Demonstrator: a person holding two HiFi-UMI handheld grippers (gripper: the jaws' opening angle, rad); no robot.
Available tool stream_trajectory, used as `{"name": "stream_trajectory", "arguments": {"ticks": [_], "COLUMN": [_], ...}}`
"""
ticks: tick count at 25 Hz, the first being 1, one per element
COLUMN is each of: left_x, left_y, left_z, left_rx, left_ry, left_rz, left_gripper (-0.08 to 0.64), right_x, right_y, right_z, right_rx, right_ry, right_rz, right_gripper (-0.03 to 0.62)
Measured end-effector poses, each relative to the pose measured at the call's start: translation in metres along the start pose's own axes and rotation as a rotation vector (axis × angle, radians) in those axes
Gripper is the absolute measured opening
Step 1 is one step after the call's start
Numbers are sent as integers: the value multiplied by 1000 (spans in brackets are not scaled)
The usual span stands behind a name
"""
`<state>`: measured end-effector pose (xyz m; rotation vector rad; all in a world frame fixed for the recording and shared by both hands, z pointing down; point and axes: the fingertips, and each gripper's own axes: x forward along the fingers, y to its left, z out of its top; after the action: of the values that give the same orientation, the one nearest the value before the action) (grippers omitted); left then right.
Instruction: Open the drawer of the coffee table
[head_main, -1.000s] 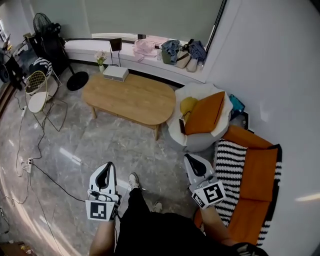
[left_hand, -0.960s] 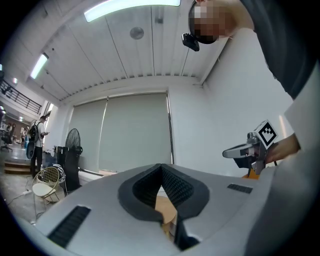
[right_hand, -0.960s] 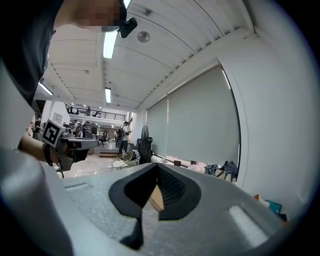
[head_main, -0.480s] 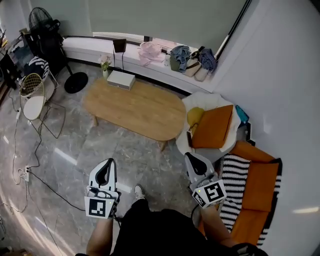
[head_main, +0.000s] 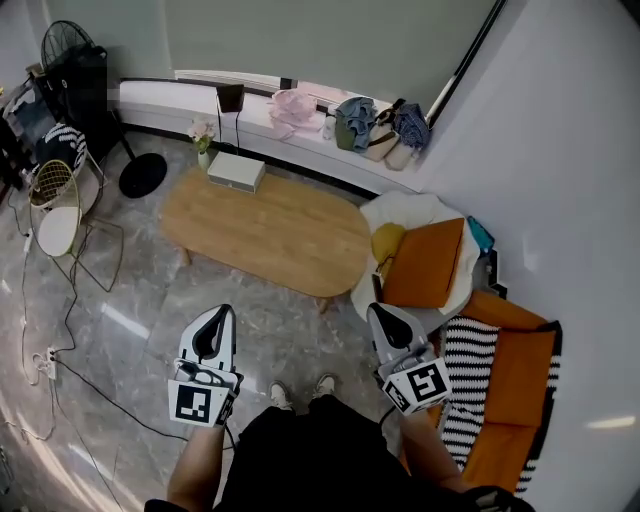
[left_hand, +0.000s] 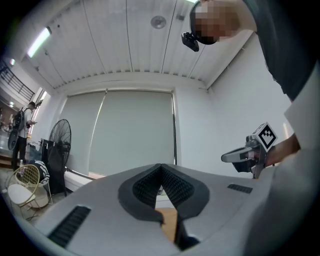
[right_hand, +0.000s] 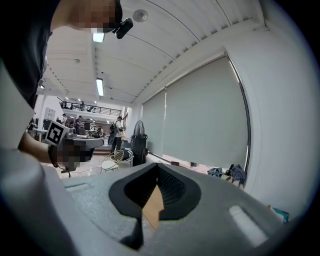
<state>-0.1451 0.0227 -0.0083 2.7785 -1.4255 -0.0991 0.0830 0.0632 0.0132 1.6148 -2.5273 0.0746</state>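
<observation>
Left gripper (head_main: 214, 320): jaws together, empty, held level, aimed at the table (head_main: 270, 228), which stands ahead and well apart. No drawer shows from here. Right gripper (head_main: 384, 320): jaws closed, empty. Judgement: both carried idle for the approach.

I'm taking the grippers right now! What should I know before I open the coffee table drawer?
Left gripper: shut, empty, held over the floor.
Right gripper: shut, empty, also over the floor.
Coffee table: ahead, with bare floor between it and both grippers. No drawer shows from here and nothing is pulled out.
Done: nothing yet.
Left: step closer, find the drawer, probably grip its front and pull.
</observation>
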Motion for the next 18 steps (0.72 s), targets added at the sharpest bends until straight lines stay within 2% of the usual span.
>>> {"name": "stream_trajectory", "arguments": {"ticks": [3,6,8,11,14,18], "left_x": [7,12,20,28,33,42], "left_y": [-6,-11,-15,-16,-21,-25], "left_z": [1,-1,8,9,7,3], "left_rx": [-9,28,20,52,23,28], "left_ry": [-5,27,0,0,4,17], "left_rz": [11,27,46,71,88,96], "left_gripper": [6,7,6,6,6,7], "right_x": [8,11,15,19,26,36], "right_y": [-10,-24,-37,-49,-55,-61], "right_z": [3,9,9,6,5,5], "right_rx": [3,7,13,13,9,-5], "right_ry": [-21,-40,-42,-38,-35,-37], "right_rz": [12,27,37,58,83,110], "right_gripper": [5,5,5,5,5,5]}}
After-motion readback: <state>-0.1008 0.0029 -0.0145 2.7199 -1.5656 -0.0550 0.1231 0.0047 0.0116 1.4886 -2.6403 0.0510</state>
